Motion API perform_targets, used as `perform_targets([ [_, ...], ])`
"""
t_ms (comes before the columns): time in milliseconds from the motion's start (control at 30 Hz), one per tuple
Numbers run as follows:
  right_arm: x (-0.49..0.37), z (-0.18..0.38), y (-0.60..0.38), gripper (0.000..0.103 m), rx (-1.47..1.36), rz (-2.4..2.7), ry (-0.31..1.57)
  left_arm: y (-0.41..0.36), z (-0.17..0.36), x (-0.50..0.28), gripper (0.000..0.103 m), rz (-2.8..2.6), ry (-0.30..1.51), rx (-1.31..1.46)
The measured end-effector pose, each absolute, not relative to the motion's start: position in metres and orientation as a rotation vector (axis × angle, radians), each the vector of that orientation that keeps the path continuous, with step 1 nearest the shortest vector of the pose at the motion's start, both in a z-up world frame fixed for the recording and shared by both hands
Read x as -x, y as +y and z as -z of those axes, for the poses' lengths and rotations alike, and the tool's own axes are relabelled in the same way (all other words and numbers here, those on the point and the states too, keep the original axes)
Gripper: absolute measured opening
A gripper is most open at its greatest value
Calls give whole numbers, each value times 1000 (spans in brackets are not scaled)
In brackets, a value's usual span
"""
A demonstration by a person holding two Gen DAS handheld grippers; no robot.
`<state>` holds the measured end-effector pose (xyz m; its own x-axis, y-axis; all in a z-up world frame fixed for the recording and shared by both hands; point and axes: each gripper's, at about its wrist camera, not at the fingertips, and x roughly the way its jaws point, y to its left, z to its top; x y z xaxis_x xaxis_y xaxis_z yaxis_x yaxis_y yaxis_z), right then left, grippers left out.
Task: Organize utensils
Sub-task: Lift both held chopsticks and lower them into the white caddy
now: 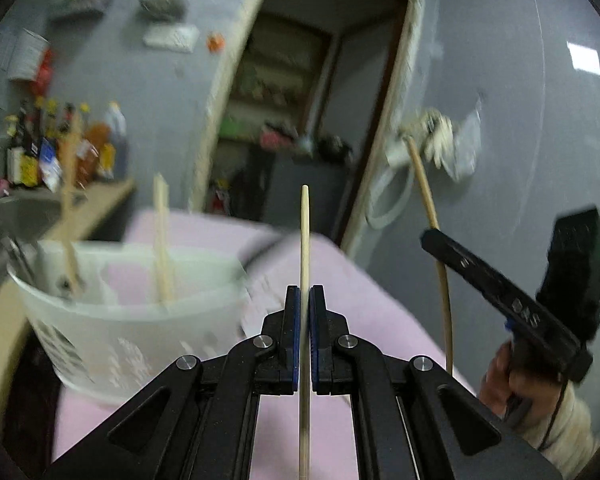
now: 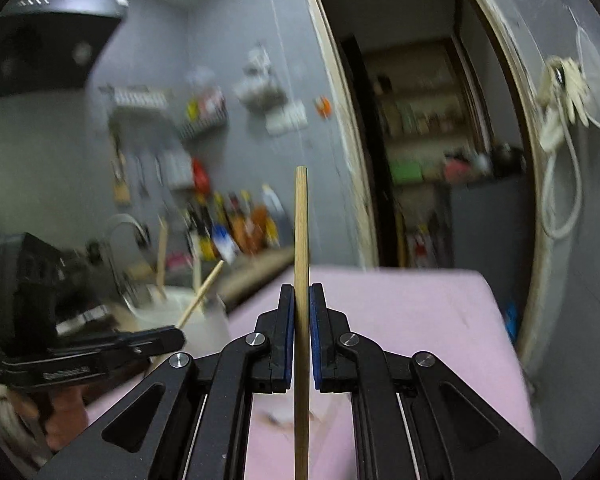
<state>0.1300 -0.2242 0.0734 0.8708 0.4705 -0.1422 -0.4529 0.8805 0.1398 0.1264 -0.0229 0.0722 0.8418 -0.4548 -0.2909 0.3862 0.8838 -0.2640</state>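
Pinching one chopstick [image 1: 305, 236] each, left gripper [image 1: 305, 300] and right gripper [image 2: 299, 300] hover. Basket [image 1: 132, 320] at the tabletop's left edge seemingly holds two; these remain

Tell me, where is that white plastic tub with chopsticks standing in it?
The white tub sits low on the left in the left wrist view, on the pink cloth's left edge, beside the wooden counter.

Dim, cool indoor light; motion-blurred backgrounds, sharp foregrounds, heavy fisheye bending, black corners.
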Motion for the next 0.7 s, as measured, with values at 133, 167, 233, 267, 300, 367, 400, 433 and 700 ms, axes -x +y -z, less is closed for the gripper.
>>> perform_targets([
  [133, -128, -97, -194, 5, -113, -528, 5, 3, -99, -128, 2, 363, 218, 211],
  [167, -129, -103, -187, 5, -116, -540, -30, 10, -105, -128, 2, 344, 191, 213],
  [233, -132, -113, -176, 5, -120, -555, -81, 23, -115, -131, 2, 297, 135, 217],
  [267, -135, -118, -166, 5, -123, -564, -118, 30, -120, -131, 2, 271, 106, 222],
  [300, -136, -121, -160, 5, -128, -570, -143, 38, -122, -131, 2, 253, 84, 226],
  [367, -140, -128, -148, 5, -146, -589, -195, 56, -129, -128, 2, 205, 23, 236],
  [400, -143, -131, -143, 5, -155, -594, -219, 62, -131, -128, 2, 185, -1, 242],
  [433, -145, -133, -139, 5, -169, -603, -246, 69, -133, -131, 2, 168, -18, 250],
  [700, -176, -135, -113, 5, -255, -624, -310, 142, -128, -160, 2, 85, -75, 448],
])
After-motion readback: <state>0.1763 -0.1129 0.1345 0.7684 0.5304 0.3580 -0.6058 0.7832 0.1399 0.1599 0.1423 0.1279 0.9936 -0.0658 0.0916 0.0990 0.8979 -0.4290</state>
